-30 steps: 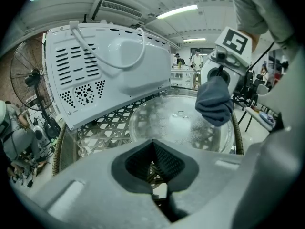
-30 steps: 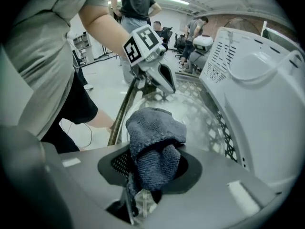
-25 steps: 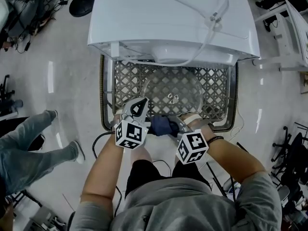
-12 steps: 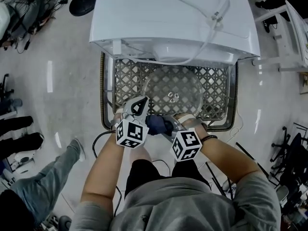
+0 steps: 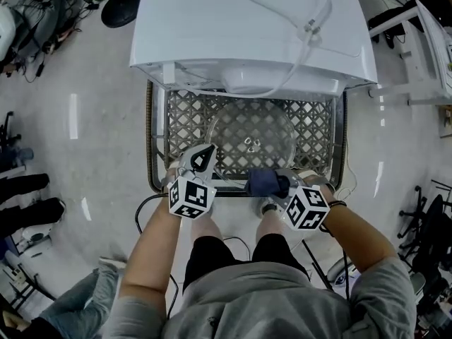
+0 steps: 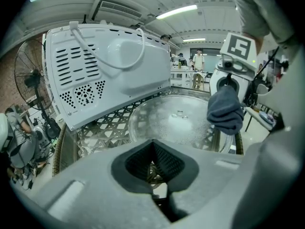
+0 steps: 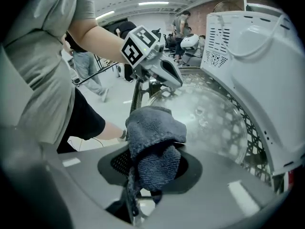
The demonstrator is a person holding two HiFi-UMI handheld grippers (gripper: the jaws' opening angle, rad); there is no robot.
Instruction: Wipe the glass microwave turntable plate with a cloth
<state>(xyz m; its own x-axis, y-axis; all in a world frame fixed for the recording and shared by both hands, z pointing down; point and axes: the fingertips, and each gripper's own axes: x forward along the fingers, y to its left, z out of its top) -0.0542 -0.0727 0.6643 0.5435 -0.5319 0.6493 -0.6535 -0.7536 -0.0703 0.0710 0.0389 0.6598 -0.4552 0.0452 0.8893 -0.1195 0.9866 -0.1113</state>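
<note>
At the front-left corner of the wicker table (image 5: 150, 136) we hold the left gripper (image 5: 204, 155). Its tip points inward over the lattice, just beside the near-left rim of the plate. In the left gripper view the two dark pads (image 6: 153, 154) are pressed together along a single ridge, with nothing caught between them.

The glass turntable plate (image 5: 251, 136) lies flat on the lattice at the middle of the table. Its far rim sits close under the white microwave (image 5: 247, 20), which takes up the table's far edge. A pale cable (image 5: 282, 6) loops across the microwave's upper panel. From the left gripper the plate (image 6: 176, 123) spreads out ahead of the jaws, with small raised knobs showing near its centre. The perforated back of the microwave (image 6: 109, 66) leans over it on the left.

Right of centre along the table's front edge is the dark blue cloth (image 5: 263, 183), at the plate's near rim. We cannot tell whether it touches the glass. The right gripper (image 5: 274, 185) pinches it. In the right gripper view the jaws (image 7: 151, 175) are clamped on the cloth (image 7: 155, 137), which bunches up between the pads and folds over above them. Beyond it lies the plate (image 7: 209, 113), with the microwave (image 7: 257, 70) to the right. From the left gripper view the cloth (image 6: 225, 111) hangs at the plate's right side.
</note>
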